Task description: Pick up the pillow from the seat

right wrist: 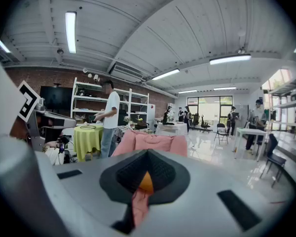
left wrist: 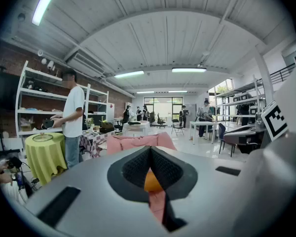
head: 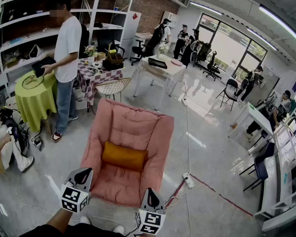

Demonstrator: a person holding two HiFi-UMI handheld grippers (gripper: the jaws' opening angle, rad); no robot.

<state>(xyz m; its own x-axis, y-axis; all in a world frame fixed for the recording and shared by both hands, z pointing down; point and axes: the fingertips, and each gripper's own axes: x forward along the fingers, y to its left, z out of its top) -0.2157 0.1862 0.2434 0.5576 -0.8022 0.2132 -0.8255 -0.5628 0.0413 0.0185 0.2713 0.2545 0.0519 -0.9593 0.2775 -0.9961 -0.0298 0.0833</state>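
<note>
An orange pillow (head: 124, 157) lies across the seat of a pink padded chair (head: 138, 127) in the middle of the head view. My left gripper (head: 83, 175) hovers off the chair's front left edge, short of the pillow. My right gripper (head: 151, 198) hangs over the front right edge. Both are shut, with nothing between the jaws. In the left gripper view the gripper (left wrist: 150, 154) points at the chair, and a sliver of pillow (left wrist: 151, 181) shows past the black pads. The right gripper view shows the same: gripper (right wrist: 147, 157), pillow (right wrist: 146, 183), chair back (right wrist: 148, 142).
A person in a white shirt (head: 66, 48) stands left of the chair by a green-clothed round table (head: 33, 95). Another person sits on the floor (head: 5, 147) at far left. Behind the chair are a wire chair (head: 112, 87) and a white table (head: 160, 69). A power strip (head: 188, 180) lies at the right.
</note>
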